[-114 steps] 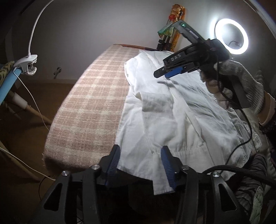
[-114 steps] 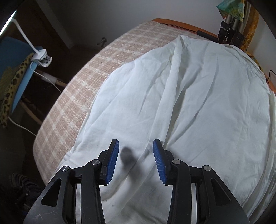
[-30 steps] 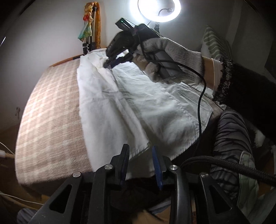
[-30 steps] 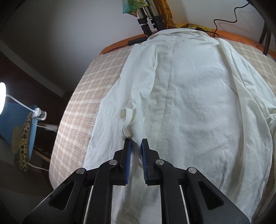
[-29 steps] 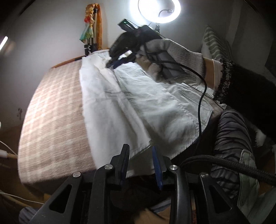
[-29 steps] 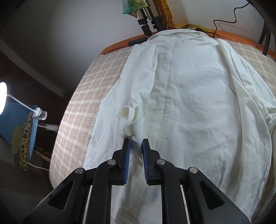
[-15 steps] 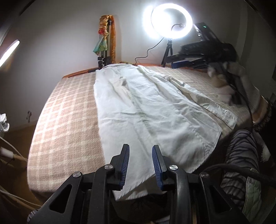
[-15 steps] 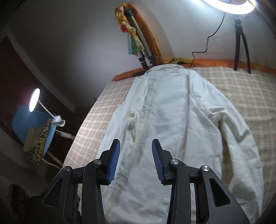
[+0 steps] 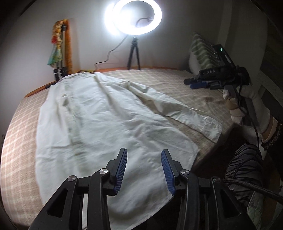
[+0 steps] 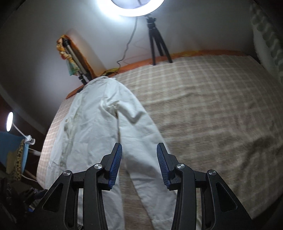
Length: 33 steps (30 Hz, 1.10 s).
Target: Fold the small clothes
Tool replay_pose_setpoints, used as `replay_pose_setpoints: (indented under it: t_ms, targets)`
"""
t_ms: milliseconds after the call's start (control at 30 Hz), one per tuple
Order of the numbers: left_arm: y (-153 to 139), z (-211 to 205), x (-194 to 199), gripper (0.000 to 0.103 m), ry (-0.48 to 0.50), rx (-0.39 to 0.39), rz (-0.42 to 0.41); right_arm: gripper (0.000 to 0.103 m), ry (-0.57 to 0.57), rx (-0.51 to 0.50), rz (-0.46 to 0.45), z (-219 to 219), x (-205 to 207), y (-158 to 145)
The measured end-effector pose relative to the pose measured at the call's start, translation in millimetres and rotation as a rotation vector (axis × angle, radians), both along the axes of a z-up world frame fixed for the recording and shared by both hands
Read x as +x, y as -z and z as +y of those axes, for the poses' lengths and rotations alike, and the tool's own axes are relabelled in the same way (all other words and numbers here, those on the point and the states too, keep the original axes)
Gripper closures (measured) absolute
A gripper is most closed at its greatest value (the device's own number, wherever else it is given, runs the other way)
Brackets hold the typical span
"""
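A white long-sleeved shirt (image 9: 92, 120) lies flat on the checked bed cover (image 9: 176, 83), its left side folded inward. Its right sleeve (image 9: 176, 108) stretches toward the bed's near right edge. My left gripper (image 9: 143, 169) is open and empty, above the shirt's hem. My right gripper (image 10: 139, 164) is open and empty, hovering above the right sleeve (image 10: 139, 134). It also shows in the left wrist view (image 9: 196, 84), held up at the right above the bed.
A lit ring light (image 9: 136, 16) on a small tripod (image 9: 133, 54) stands at the bed's far edge. A second tripod (image 9: 59, 70) stands at the far left. A striped pillow (image 9: 199, 51) lies at the far right. A desk lamp (image 10: 9, 121) stands left of the bed.
Both grippers have let go of the shirt, opened and pulled back. The right gripper has swung right, over the spread right sleeve.
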<state>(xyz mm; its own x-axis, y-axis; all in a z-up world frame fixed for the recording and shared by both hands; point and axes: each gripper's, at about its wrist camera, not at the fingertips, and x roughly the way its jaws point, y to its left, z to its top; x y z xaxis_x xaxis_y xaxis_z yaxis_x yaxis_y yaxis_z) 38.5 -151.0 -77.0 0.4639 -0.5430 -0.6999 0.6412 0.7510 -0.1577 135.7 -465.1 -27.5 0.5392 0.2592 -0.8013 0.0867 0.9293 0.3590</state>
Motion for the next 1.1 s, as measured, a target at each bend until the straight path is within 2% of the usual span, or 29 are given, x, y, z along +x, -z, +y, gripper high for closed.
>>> replay_pose_setpoints:
  t_ms: [233,300,400,533,633,667,700,800,933,1100]
  targets:
    - [10.8,-44.7,4.0,0.061,0.063,0.011,0.034,0.064,0.062,0.046,0.119,-50.9,-32.9,47.3]
    - [14.0,-51.8,5.4,0.06,0.071,0.011,0.051,0.064,0.065,0.095,0.142,-58.2,-39.2,58.1]
    - [18.9,-57.6,8.6,0.057,0.073,0.006,0.077,0.064,0.056,0.164,0.156,-61.6,-44.8,68.3]
    - [25.0,-58.5,12.9,0.056,0.058,0.001,0.105,0.064,0.021,0.207,0.158,-55.6,-48.9,73.3]
    - [29.5,-56.2,16.2,0.056,0.044,-0.001,0.128,0.065,-0.015,0.211,0.158,-47.3,-49.0,73.3]
    - [30.7,-55.1,17.2,0.056,0.038,-0.002,0.133,0.074,-0.024,0.203,0.156,-44.6,-48.4,73.2]
    - [31.7,-53.9,18.0,0.056,0.033,-0.003,0.138,0.088,-0.038,0.193,0.16,-40.5,-47.4,73.3]
    - [32.9,-49.4,19.7,0.056,0.016,-0.011,0.149,0.098,-0.056,0.166,0.16,-32.1,-45.8,71.7]
    - [32.9,-40.8,21.8,0.056,-0.01,-0.031,0.156,0.1,-0.036,0.143,0.119,-27.7,-46.5,57.9]
    - [29.3,-25.1,24.3,0.056,-0.05,-0.063,0.162,0.1,-0.069,0.125,0.018,-7.8,-47.9,21.5]
